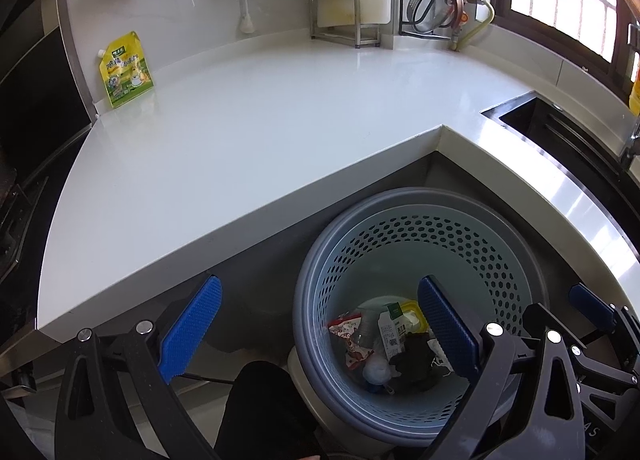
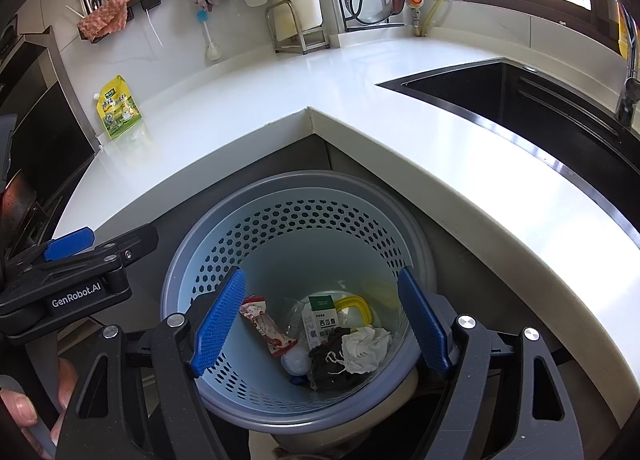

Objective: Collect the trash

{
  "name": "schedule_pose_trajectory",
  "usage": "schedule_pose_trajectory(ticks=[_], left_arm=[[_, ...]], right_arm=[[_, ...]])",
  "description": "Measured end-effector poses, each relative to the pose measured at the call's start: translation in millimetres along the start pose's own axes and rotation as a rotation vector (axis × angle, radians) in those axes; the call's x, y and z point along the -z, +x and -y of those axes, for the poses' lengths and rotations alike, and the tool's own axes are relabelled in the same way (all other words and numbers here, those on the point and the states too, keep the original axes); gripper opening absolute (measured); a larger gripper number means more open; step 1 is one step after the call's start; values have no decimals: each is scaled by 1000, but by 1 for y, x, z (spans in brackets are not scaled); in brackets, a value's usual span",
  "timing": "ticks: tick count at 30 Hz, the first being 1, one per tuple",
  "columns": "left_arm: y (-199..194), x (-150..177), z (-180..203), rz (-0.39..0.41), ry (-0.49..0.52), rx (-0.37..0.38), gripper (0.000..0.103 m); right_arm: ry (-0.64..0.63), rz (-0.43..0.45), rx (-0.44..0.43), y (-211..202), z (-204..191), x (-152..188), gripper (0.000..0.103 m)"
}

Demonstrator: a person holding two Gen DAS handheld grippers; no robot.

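Observation:
A blue perforated waste basket [image 1: 500, 260] [image 2: 224, 244] stands on the floor in the counter's inner corner. Inside lie a red wrapper [image 2: 266, 326], a white carton [image 2: 320, 320], a yellow-rimmed lid [image 2: 358, 306], crumpled white paper [image 2: 366, 344] and a dark rag [image 2: 332, 364]. A yellow-green pouch [image 1: 126, 69] [image 2: 118, 111] stands on the white counter at the far left. My left gripper [image 1: 320, 336] is open and empty above the basket's left rim. My right gripper [image 2: 320, 328] is open and empty over the basket.
The white L-shaped counter [image 1: 260, 131] wraps around the basket. A dark sink [image 2: 520, 107] is at the right. A metal rack [image 1: 344, 17], hanging utensils and cloths line the back wall. A stove edge [image 1: 36, 99] is at the left.

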State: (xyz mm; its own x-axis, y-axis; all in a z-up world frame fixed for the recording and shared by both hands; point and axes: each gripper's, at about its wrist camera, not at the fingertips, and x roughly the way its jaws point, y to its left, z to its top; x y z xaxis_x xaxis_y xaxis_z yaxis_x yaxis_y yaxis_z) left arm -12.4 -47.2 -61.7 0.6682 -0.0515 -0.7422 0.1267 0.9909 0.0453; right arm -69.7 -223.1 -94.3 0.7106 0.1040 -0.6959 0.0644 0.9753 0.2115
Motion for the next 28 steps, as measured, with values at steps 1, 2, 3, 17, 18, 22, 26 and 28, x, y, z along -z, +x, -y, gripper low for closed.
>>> schedule_pose_trajectory(ticks=[1, 2, 3, 17, 18, 22, 26, 28], left_arm=[[0, 0, 0, -1, 1, 1, 97], [1, 0, 0, -1, 2, 1, 97], [0, 1, 1, -1, 3, 1, 97], [-3, 0, 3, 7, 9, 2, 97], [-3, 0, 3, 7, 9, 2, 97], [-2, 0, 3, 2, 7, 3, 97], [-2, 0, 2, 1, 7, 5, 97], [-2, 0, 2, -1, 8, 3, 97]], right_arm=[[0, 1, 0, 0, 0, 0, 75], [1, 0, 0, 0, 0, 0, 75], [1, 0, 0, 0, 0, 0, 75], [-1, 0, 0, 0, 0, 0, 75], [-1, 0, 1, 0, -1, 0, 75], [-1, 0, 1, 0, 0, 0, 75], [-1, 0, 0, 0, 0, 0, 75], [-1, -1, 0, 0, 0, 0, 75]])
